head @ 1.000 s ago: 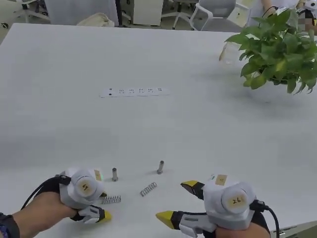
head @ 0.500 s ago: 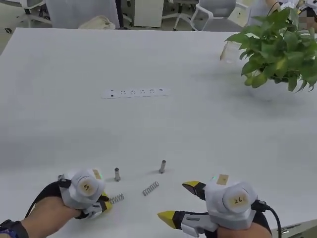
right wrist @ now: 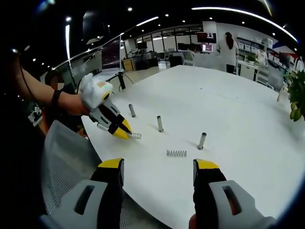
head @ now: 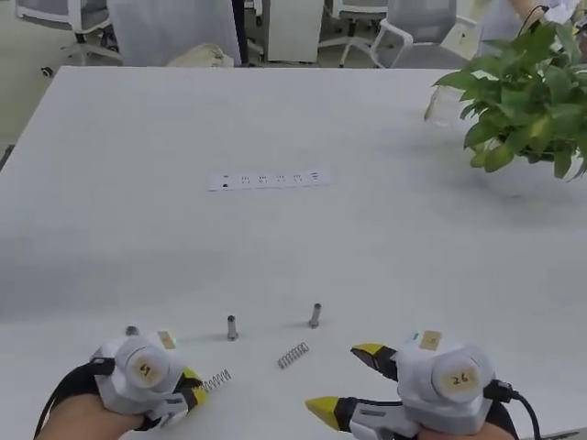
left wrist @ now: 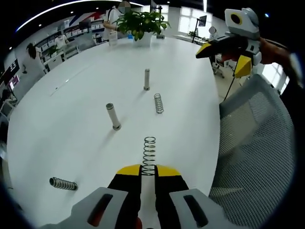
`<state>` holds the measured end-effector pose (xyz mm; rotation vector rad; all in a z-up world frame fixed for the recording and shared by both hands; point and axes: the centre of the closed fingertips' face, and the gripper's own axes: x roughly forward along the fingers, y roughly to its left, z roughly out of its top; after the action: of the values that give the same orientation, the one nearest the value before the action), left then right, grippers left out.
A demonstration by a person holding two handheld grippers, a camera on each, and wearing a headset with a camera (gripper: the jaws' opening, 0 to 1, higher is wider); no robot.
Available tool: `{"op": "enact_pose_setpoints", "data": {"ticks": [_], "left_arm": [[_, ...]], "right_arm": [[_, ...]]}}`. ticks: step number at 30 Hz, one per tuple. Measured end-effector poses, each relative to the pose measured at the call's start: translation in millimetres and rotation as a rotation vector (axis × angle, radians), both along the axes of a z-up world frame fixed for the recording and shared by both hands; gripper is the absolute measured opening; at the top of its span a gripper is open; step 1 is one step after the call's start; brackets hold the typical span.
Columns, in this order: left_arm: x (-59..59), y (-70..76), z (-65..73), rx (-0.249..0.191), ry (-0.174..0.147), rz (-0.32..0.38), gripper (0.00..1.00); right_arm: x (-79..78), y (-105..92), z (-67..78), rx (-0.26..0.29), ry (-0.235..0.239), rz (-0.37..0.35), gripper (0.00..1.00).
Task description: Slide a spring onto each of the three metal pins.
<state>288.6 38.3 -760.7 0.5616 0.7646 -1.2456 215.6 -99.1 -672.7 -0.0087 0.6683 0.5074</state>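
Spring (left wrist: 149, 155) onto pin is the step now. The left claw (left wrist: 141, 169) pinches one end of it, and the rest pokes out past the yellow tips, low in the left gripper view. To do it well, I think, aim the free end at the near pin (left wrist: 112, 116) (up and left of the spring, not touching) and go slow and straight. The right claw (head: 344, 379) gapes wide with nothing in it, lower right of the head view. A loose spring (head: 293, 355) lies on the bench (head: 275, 247) between the claws.
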Motion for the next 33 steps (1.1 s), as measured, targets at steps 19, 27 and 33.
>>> {"op": "enact_pose_setpoints", "data": {"ticks": [19, 27, 33], "left_arm": [[-14.0, 11.1, 49.5, -0.066, -0.097, 0.03, 0.02], [-17.5, 8.0, 70.3, -0.078, -0.147, 0.003, 0.02], [-22.3, 1.3, 82.7, -0.089, -0.177, -0.023, 0.02]], "right_arm": [[9.8, 23.8, 7.5, 0.021, -0.008, 0.114, 0.54], [13.2, 37.0, 11.0, 0.026, -0.011, 0.169, 0.53], [11.0, 51.4, 11.5, 0.041, -0.008, 0.223, 0.52]]}}
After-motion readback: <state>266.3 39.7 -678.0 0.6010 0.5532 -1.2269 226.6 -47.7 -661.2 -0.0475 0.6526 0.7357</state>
